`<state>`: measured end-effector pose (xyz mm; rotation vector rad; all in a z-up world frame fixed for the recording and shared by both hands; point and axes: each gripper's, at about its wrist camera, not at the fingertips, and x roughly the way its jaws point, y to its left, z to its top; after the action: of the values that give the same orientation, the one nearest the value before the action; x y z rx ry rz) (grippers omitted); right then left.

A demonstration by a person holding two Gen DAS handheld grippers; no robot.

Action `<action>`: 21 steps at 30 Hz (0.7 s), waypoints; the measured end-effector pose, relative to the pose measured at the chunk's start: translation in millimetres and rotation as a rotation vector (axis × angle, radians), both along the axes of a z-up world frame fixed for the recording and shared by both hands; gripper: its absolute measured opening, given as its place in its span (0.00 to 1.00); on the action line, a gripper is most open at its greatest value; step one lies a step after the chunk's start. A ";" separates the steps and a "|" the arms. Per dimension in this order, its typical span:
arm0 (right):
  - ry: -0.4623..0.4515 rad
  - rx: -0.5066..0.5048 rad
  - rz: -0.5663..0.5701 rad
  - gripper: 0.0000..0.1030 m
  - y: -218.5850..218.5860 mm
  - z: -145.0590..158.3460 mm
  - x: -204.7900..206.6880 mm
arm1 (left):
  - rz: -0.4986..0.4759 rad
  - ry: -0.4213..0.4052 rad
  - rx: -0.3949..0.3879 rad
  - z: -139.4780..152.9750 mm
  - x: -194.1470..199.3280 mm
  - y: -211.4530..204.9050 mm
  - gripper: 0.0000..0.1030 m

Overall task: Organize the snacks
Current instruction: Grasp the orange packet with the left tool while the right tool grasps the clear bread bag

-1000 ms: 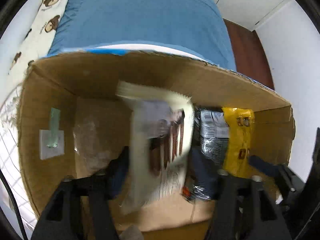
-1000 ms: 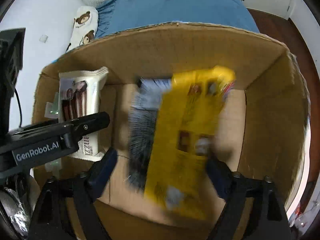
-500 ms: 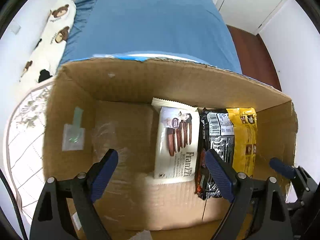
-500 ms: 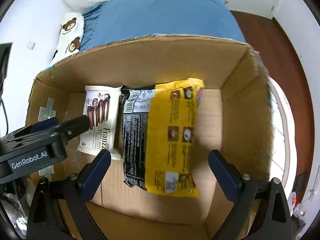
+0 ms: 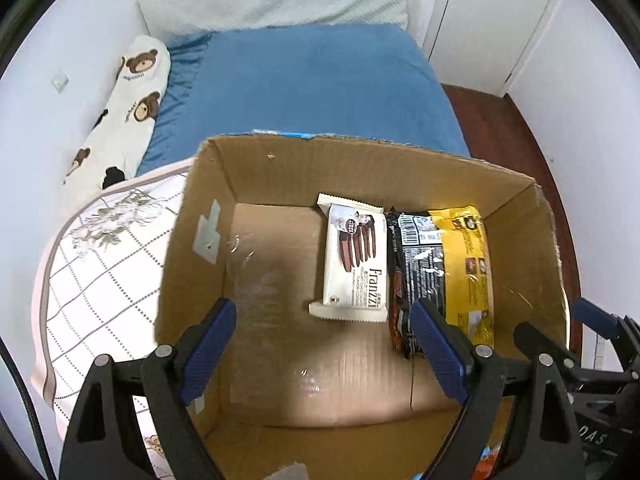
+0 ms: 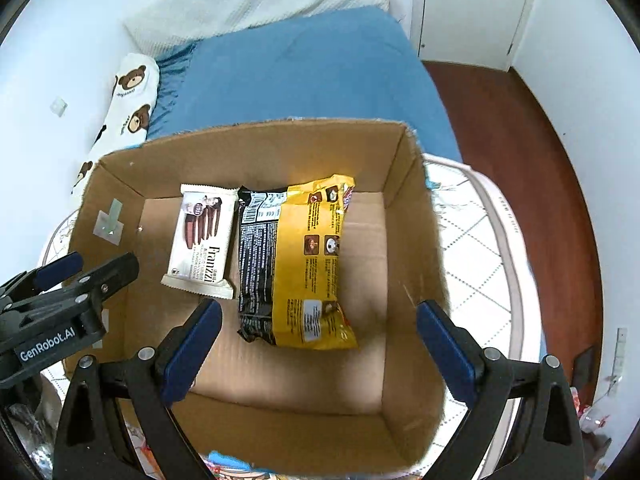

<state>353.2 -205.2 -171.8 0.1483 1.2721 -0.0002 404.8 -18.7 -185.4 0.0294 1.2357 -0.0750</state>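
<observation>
An open cardboard box (image 5: 360, 168) (image 6: 256, 148) holds three snacks lying flat. A white Franzzi wafer pack (image 5: 354, 264) (image 6: 202, 240) lies left of a black pack (image 5: 416, 268) (image 6: 256, 256), with a yellow pack (image 5: 466, 264) (image 6: 312, 260) on the right, partly over the black one. My left gripper (image 5: 322, 344) is open and empty above the box's near side. My right gripper (image 6: 320, 344) is open and empty above the box. The left gripper also shows at the left edge of the right wrist view (image 6: 60, 300).
The box stands on a round table with a white checked cloth (image 5: 92, 272) (image 6: 480, 248). Behind it is a bed with a blue sheet (image 5: 312, 88) and a bear-print pillow (image 5: 124, 108). Wooden floor (image 6: 520, 160) lies to the right. More snack wrappers peek in at the bottom (image 6: 232, 466).
Both grippers let go of their packs, which now lie flat in the box. Both grippers have since pulled up and back from the box, open.
</observation>
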 end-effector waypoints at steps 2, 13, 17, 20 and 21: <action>-0.023 -0.009 -0.002 0.97 0.5 9.2 -7.2 | -0.004 -0.020 0.001 9.5 -7.7 1.7 0.87; -0.122 0.046 -0.025 0.92 4.8 59.4 -76.3 | 0.007 -0.114 -0.022 62.2 -82.2 22.1 0.87; -0.084 0.088 -0.026 0.91 6.0 48.9 -118.6 | 0.006 -0.090 0.008 49.8 -128.3 41.4 0.87; -0.023 0.121 -0.051 0.91 4.4 24.4 -156.2 | 0.013 -0.021 0.053 20.2 -168.6 59.8 0.87; 0.000 0.132 -0.065 0.91 3.1 15.3 -167.9 | 0.013 0.021 0.065 5.8 -182.8 65.9 0.87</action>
<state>185.3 -202.2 -156.5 0.3033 1.2666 0.0274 222.0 47.2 -179.6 0.0771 1.2592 -0.0239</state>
